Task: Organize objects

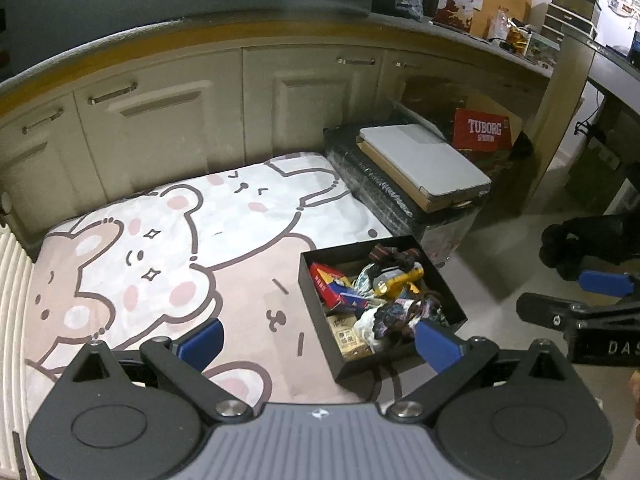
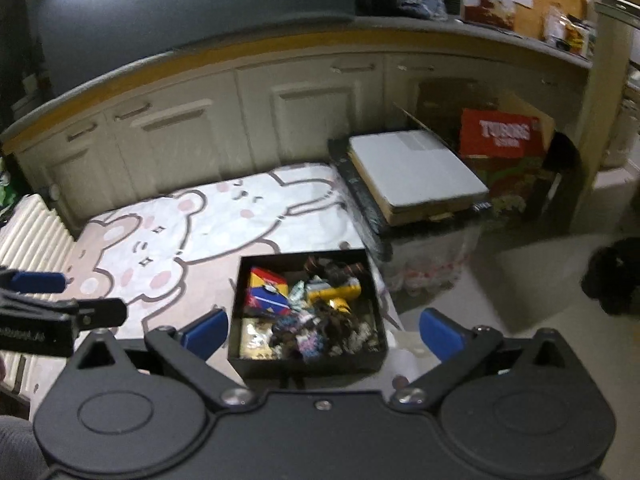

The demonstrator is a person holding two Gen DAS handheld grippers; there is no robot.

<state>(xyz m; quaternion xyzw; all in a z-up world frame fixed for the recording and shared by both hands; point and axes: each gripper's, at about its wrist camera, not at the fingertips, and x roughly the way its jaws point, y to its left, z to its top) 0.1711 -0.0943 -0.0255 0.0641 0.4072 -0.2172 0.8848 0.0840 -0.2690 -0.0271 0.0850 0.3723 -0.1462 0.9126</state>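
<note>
An open black box (image 1: 456, 304) (image 2: 304, 362) sits on the right edge of a cartoon bear mat (image 1: 168, 248) (image 2: 192, 224). It holds several jumbled things, among them a yellow tool (image 1: 400, 278) (image 2: 340, 292) and a red and blue packet (image 1: 332, 284) (image 2: 266, 294). My left gripper (image 1: 318, 340) is open and empty, above the mat, left of the box. My right gripper (image 2: 320, 332) is open and empty, held above the box's near side. The right gripper also shows at the right edge of the left wrist view (image 1: 576, 300).
Cream cabinets (image 1: 180, 128) (image 2: 256, 120) run along the back. A wrapped black case with a flat grey carton (image 1: 424, 164) (image 2: 412, 168) on it stands right of the mat, with a red Tuborg box (image 1: 484, 130) (image 2: 500, 134) behind. A white ribbed panel (image 1: 12, 280) lies at left.
</note>
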